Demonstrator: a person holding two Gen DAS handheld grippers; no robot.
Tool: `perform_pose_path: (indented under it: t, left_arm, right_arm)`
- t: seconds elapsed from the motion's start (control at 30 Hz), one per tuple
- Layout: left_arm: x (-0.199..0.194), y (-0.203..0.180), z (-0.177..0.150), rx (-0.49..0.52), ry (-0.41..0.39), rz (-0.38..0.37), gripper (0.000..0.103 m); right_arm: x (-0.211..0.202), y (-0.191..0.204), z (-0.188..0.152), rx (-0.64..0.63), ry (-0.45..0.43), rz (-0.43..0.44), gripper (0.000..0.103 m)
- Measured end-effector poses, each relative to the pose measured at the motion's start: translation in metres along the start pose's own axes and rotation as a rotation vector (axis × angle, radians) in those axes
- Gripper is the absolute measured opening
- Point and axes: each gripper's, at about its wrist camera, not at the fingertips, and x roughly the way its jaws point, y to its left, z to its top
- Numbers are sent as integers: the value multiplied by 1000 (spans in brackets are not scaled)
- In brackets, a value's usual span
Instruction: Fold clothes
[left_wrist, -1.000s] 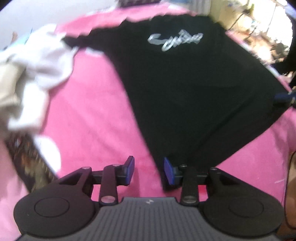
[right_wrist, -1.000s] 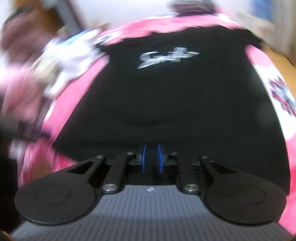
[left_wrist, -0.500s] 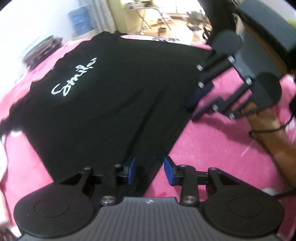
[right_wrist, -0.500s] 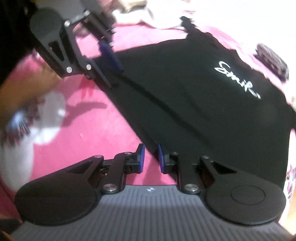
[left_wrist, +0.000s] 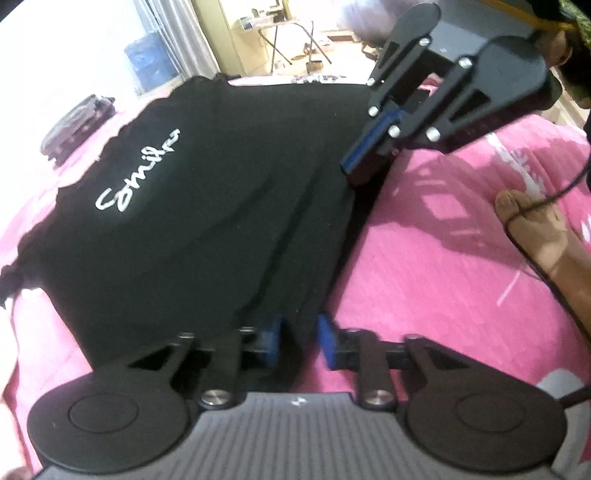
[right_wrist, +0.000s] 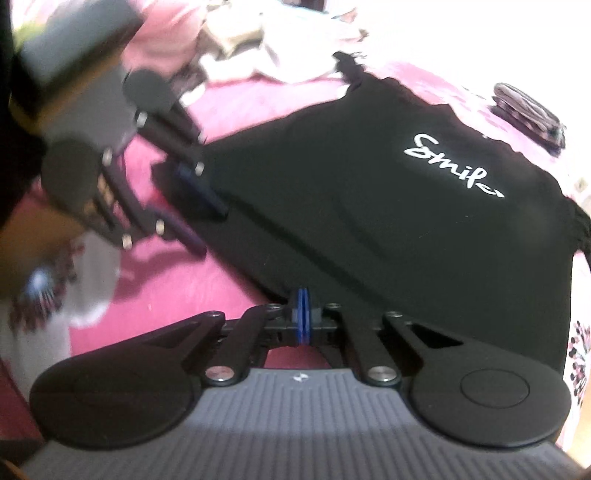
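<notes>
A black T-shirt (left_wrist: 207, 206) with white "Smile" lettering (left_wrist: 138, 173) lies spread flat, print up, on a pink bedspread (left_wrist: 443, 266). My left gripper (left_wrist: 299, 334) sits at one hem corner, its blue pads apart with the hem fabric between them. In the right wrist view the same left gripper (right_wrist: 194, 214) hovers over that corner, fingers spread. My right gripper (right_wrist: 303, 319) has its pads pressed together on the hem of the T-shirt (right_wrist: 369, 229). From the left wrist view, the right gripper (left_wrist: 364, 158) angles down onto the far hem corner.
A heap of white and beige clothes (right_wrist: 266, 40) lies beyond the shirt's sleeve. A dark round object (left_wrist: 77, 123) rests near the collar side. A person's bare foot (left_wrist: 532, 229) and a black cable are on the bedspread to the right.
Both grippers swung round to the shirt's hem corners and now face each other along it. The right pads closed fully on the hem. The left fingers narrowed around the fabric.
</notes>
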Motion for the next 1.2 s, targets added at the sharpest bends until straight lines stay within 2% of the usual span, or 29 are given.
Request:
perform_pose_path:
  t: [0.07,0.17,0.27,0.47,0.63,0.77,0.87,0.93,1.0,1.1,1.2]
  left_arm:
    - [-5,1,1,-7,-14,13,8]
    - [-8,14,5,-70,-30,24,4]
    - [-8,23,8,-93,-37,85,3]
    - [-3,7,3,39,-16,134,3]
    - [0,1,2,53,-19,138,3]
    - [-6,7,7,18,-43,149,3]
    - [-10,9,10,-4,-56,150,3]
    - [-12,9,11,-18,-62,148,2]
    - [-15,9,13,-32,-68,146,2]
    - [-16,9,13,-46,-72,146,2]
    - [-15,11,12,-59,-69,149,2]
  right_arm:
    - [-3,-11,5,44,-25,7,0]
    - [-6,-25,12,93,-58,14,0]
    - [-2,-34,17,98,-71,2,0]
    - [7,-31,15,74,-57,3,0]
    - [11,-17,5,37,-33,1,2]
    - [10,-5,3,9,-53,-13,12]
    - [15,11,6,-70,-68,-29,21]
    - [25,26,9,-145,-70,-69,27]
    - [34,38,11,-204,-67,-111,27]
    - [49,54,10,-309,-57,-222,26]
    - [50,56,4,-328,-56,-325,25]
